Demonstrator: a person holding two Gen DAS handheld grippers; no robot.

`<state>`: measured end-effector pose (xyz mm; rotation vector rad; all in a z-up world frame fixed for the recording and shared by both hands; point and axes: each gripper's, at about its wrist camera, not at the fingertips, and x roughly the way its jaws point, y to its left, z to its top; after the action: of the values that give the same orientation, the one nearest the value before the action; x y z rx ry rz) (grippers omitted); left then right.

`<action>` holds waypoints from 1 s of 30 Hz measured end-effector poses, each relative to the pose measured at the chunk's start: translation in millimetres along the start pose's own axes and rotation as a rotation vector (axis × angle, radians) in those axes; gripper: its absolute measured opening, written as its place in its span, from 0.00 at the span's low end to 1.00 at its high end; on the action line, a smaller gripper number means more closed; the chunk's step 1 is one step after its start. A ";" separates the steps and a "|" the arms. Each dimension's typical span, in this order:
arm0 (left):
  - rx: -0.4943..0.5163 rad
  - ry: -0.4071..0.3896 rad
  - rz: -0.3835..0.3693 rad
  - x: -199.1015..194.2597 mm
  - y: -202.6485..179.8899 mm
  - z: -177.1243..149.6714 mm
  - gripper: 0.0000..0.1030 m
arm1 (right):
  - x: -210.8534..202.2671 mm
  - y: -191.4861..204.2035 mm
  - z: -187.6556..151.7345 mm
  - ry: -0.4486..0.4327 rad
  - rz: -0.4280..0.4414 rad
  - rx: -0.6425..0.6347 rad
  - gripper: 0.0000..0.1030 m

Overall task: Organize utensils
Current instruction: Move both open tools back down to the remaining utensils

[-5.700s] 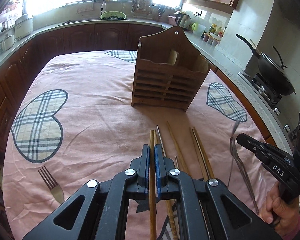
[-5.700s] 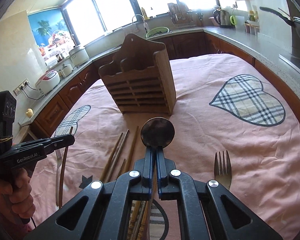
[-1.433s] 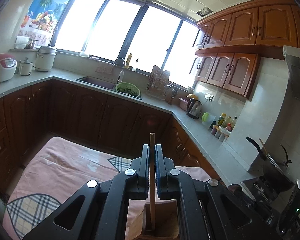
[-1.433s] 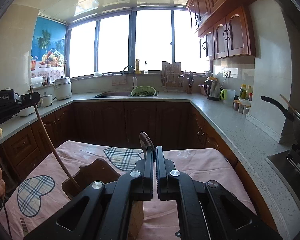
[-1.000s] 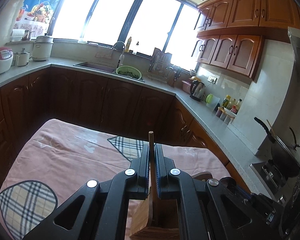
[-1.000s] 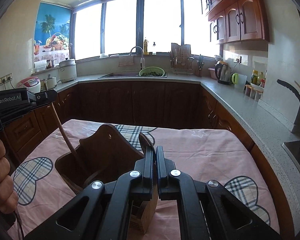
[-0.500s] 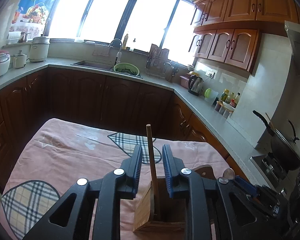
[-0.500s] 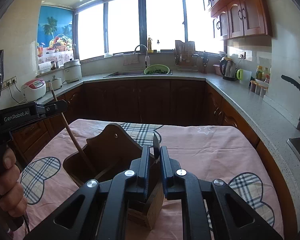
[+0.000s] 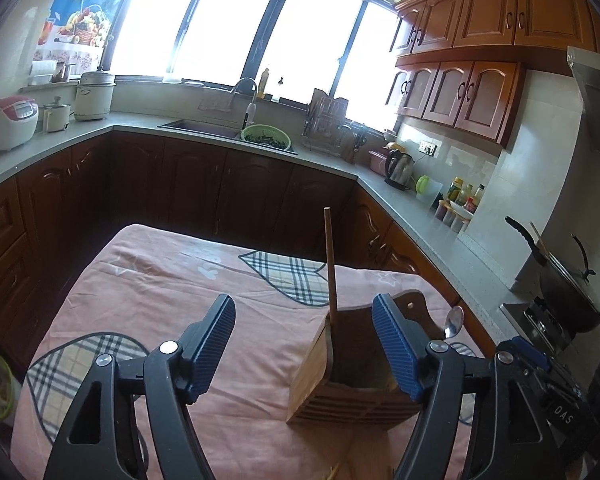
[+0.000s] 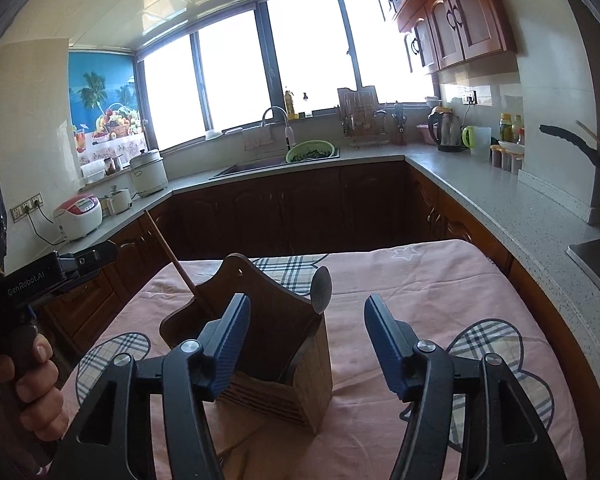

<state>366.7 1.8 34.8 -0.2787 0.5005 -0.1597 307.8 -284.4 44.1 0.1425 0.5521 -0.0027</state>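
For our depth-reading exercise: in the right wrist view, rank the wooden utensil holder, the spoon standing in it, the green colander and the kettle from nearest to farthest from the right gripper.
1. Wooden utensil holder, just ahead of the right gripper, toward its left finger.
2. Spoon, upright at the holder's far right corner.
3. Green colander, by the sink on the far counter.
4. Kettle, right part of the far counter; too close to the colander to call.

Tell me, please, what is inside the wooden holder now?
Inside the wooden holder stand a leaning chopstick and a metal spoon, bowl up. Their lower ends and the holder's bottom are hidden by its walls.
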 end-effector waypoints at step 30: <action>0.098 0.290 0.041 -72.5 -10.6 -60.9 0.69 | -83.1 -14.0 -113.2 0.167 0.015 0.134 0.65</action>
<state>273.1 -6.0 19.4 -0.1498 0.7830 -0.1854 177.4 -285.9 -9.6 0.2789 0.7180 -0.0131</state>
